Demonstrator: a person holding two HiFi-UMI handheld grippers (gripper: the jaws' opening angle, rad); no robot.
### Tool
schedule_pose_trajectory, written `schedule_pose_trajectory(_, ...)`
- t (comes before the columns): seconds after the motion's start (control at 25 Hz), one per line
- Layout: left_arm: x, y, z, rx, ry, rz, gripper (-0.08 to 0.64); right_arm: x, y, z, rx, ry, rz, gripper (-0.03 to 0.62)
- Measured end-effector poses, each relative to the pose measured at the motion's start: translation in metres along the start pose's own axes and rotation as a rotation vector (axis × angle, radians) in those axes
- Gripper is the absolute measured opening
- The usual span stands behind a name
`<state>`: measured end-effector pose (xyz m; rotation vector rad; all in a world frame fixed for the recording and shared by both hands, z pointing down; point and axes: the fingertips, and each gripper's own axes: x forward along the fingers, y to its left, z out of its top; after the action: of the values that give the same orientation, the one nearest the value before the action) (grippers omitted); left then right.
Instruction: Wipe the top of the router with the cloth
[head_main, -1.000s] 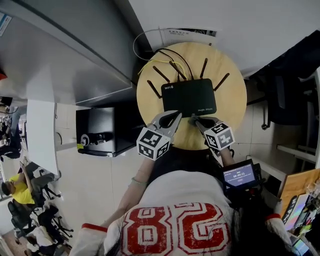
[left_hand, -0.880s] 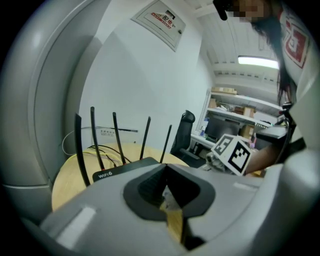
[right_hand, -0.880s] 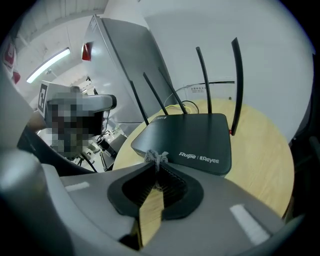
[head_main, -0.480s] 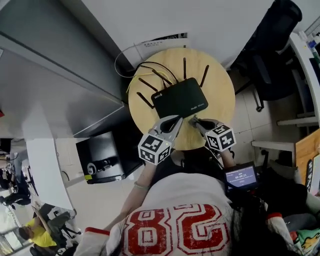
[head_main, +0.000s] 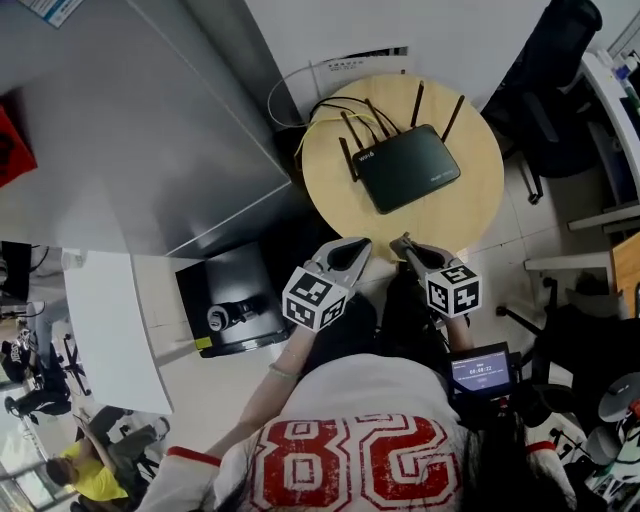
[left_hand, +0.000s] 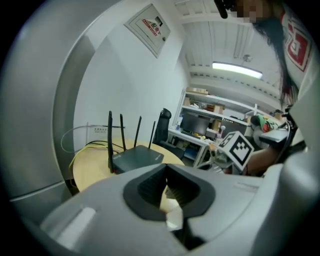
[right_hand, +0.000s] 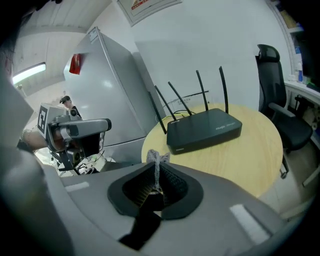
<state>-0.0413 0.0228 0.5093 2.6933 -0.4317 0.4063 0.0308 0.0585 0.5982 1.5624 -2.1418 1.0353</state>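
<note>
Right tongs (head_main: 404, 244) are clamped on a little scrap of cloth (right_hand: 156, 160). Left tongs (head_main: 350, 252) sit slightly apart, nothing in them. The router (head_main: 408, 167) is on the round counter (head_main: 470, 225), out ahead of both tongs and clear of them.

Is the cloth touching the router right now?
No, the cloth is pinched in the right gripper, with bare table showing between it and the router.

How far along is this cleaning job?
Done: the cloth is already picked up, pinched between the fingers of the right gripper. In hand: that gripper is near the table edge, clear of the router. Left: wiping the router's top; nothing shows it has been wiped.
</note>
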Motion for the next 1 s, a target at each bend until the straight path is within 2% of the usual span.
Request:
schedule_pose_trajectory(0.2,-0.028,-0.016,-0.022,-0.015,0.028,-0.065,0.002,-0.017,0.037,-0.034,0.036,0.007,-0.042,0.029)
schedule_pose_trajectory(0.44,-0.019,-0.050,-0.022,0.022,0.023,-0.140,0.002,-0.052,0.030,-0.036,0.075,-0.066,-0.100,0.029)
schedule_pose_trajectory(0.56,-0.015,-0.070,-0.024,0.037,0.040,-0.147,0.002,-0.069,0.022,-0.041,0.097,-0.086,-0.105,0.029)
schedule_pose_trajectory(0.8,-0.005,-0.080,-0.023,0.024,0.023,-0.120,0.002,-0.087,0.017,-0.041,0.087,-0.105,-0.109,0.029)
schedule_pose_trajectory(1.0,-0.001,-0.107,-0.035,0.032,0.049,-0.170,0.002,-0.092,0.014,-0.047,0.080,-0.097,-0.100,0.029)
